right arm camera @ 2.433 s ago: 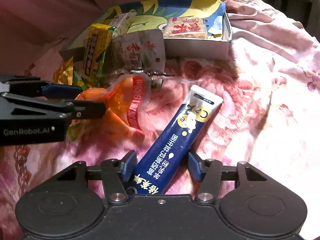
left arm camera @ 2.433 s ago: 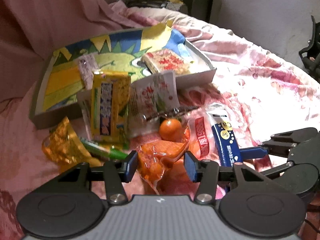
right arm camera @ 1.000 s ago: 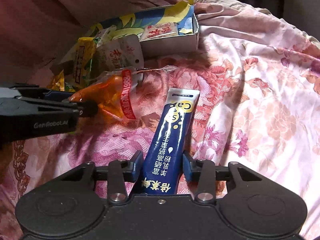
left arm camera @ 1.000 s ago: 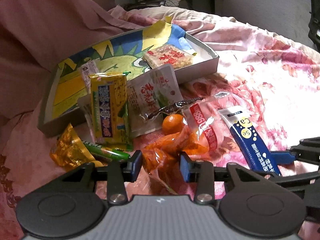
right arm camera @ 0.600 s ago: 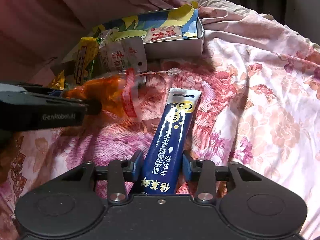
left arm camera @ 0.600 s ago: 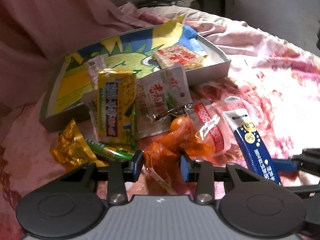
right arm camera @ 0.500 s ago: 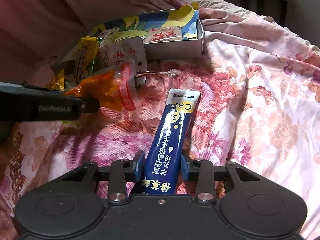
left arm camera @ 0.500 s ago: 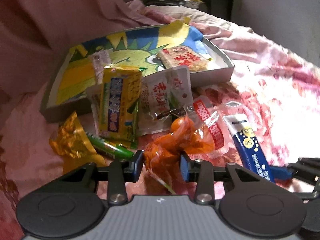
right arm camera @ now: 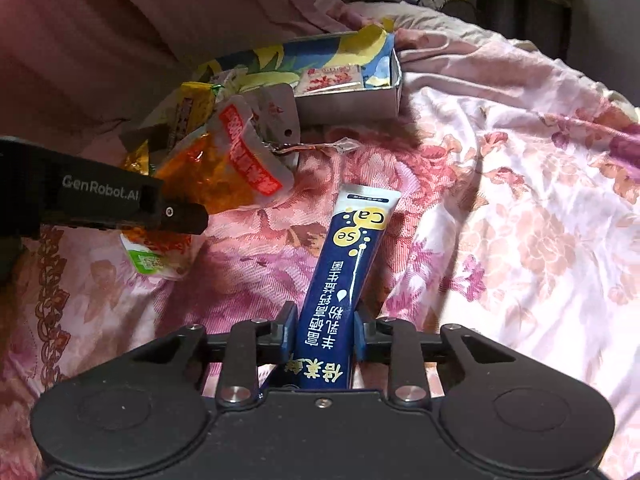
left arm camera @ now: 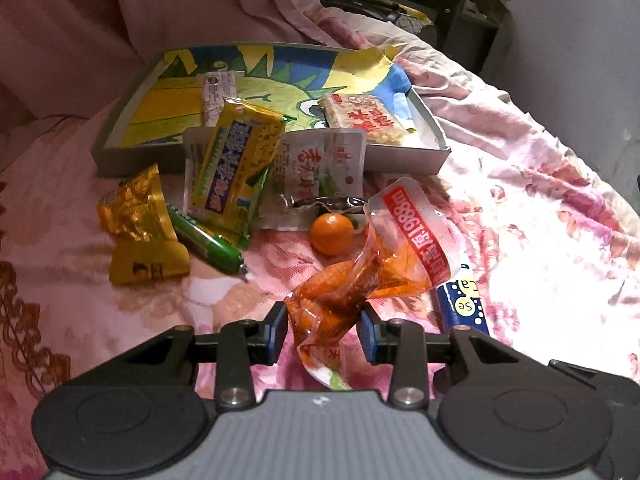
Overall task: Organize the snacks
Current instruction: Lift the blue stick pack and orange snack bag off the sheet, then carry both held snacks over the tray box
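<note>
My left gripper is shut on an orange vacuum snack pouch with a red label and holds it lifted off the floral bedspread. The pouch also shows in the right wrist view, beside the left gripper's finger. My right gripper is shut on a blue tube pack that slopes up from the bed; its top shows in the left wrist view. A shallow cardboard box with a cartoon lining sits behind and holds a rice cracker pack.
Loose on the bed before the box lie a yellow wafer pack, a white pouch, a small orange, a green sausage stick and a gold wrapper. Dark furniture stands at the back.
Both grippers closed on their items. The left one has raised the orange pouch off the bed, uncovering the small orange. The right one has tilted the blue tube upward.
</note>
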A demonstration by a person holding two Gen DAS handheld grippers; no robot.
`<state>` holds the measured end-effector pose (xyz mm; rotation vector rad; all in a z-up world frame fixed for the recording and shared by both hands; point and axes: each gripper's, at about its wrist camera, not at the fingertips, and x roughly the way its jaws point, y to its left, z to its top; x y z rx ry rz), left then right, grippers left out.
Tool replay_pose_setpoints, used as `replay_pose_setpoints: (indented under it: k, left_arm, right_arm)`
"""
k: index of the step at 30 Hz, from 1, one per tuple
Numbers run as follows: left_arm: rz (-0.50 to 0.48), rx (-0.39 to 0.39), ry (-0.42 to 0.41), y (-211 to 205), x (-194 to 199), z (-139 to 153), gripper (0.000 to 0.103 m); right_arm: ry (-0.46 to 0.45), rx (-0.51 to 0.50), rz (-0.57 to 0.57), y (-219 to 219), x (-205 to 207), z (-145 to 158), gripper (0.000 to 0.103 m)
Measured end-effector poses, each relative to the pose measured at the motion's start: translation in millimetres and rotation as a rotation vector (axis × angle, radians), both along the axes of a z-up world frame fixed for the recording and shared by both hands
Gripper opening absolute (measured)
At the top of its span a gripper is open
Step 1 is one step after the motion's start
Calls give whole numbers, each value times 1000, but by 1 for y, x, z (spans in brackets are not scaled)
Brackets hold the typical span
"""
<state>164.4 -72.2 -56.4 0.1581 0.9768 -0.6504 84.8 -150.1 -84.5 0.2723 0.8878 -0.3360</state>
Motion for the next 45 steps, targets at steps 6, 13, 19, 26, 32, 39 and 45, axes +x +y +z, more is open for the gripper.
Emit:
replay_pose_setpoints:
  k: [6,13,19,26,32,39,45]
  left_arm:
    - [31,-38,-21,6,-11,13,41]
    - [70,-105,-99,13,-14,33,41]
    - [155,-185,-136,24,-2,45,41]
    - [258,-276,-122,33,26,54,41]
    - [323,-311,-160,28,56,69,41]
    - [357,-320,-192,-3,109,81,41]
    - [376,-286,-133,-39,152,60,41]
  right_arm:
    - [-51,-37,15,7,-12,9,30]
    - [-144,-58,-2,1,-19,31,30]
    - [-209,-58,-3,-16,-11,60,30]
    - [-261,-193,136,-30,21,97,30]
    - [-337,-318,291,-44,62,113,30]
    - [-441,-296,200,-85,115,96,30]
    - [-436,-251,178,-106,154,77,30]
